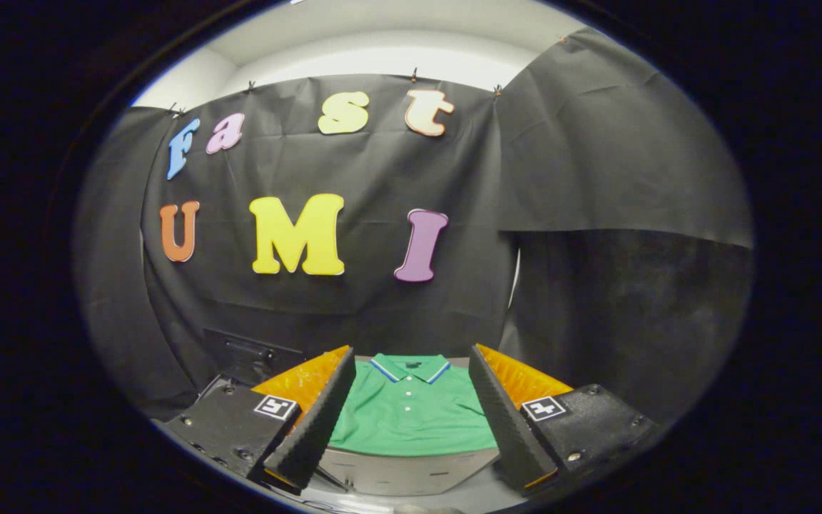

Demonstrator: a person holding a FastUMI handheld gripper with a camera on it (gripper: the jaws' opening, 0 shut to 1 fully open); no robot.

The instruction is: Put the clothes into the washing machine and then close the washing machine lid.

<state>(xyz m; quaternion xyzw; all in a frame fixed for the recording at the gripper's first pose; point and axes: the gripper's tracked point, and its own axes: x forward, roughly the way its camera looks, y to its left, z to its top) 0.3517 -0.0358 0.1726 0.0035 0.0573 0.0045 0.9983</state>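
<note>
Your gripper [411, 400] spread wide and holding nothing, green polo shirt [411, 410] lying flat beyond its fingers, on a grey surface [404, 471]

Dim booth, light spilling from above the dark cloth, strong fisheye bending at edges, centre sharp

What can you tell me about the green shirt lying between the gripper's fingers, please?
The green shirt is a polo, apparently soft knit fabric, with a collar edged in blue and white stripes and a placket of small white buttons. It lies flat, front up, collar away from the camera, on a pale surface. The gripper is open; its fingers frame the shirt on either side, and whether they touch it cannot be told.
</note>
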